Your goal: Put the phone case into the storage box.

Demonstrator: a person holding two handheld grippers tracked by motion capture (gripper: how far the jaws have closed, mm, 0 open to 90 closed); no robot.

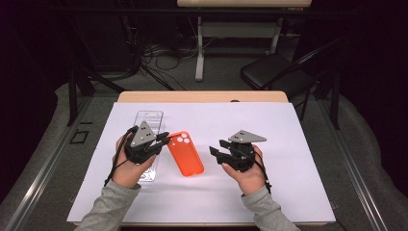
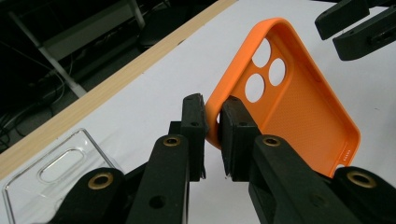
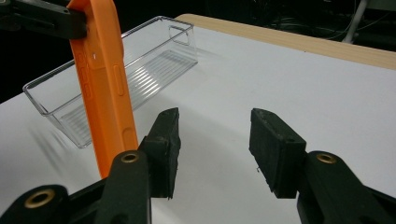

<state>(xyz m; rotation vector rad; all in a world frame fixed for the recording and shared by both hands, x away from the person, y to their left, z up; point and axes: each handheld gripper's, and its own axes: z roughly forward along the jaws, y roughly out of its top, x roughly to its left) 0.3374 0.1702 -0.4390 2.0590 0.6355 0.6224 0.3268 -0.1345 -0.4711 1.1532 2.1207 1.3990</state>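
An orange phone case point(image 1: 186, 155) with three camera holes lies slanted over the white sheet point(image 1: 269, 125) in the middle of the table. My left gripper point(image 2: 212, 107) is shut on the case's rim point(image 2: 299, 107) at the corner beside the camera holes. In the right gripper view the case point(image 3: 102, 93) rises edge-on at the left, its top end held by the left gripper point(image 3: 46, 21). My right gripper point(image 3: 215, 140) stands open just right of the case with nothing between its pads; the high view shows it point(image 1: 216, 148) pointing left toward the case.
A clear plastic tray point(image 1: 149, 120) lies behind and under the left hand, on the sheet's left side; it is empty point(image 3: 140, 60). The wooden table edge point(image 1: 202, 96) runs along the back. A black chair point(image 1: 274, 72) stands beyond the table.
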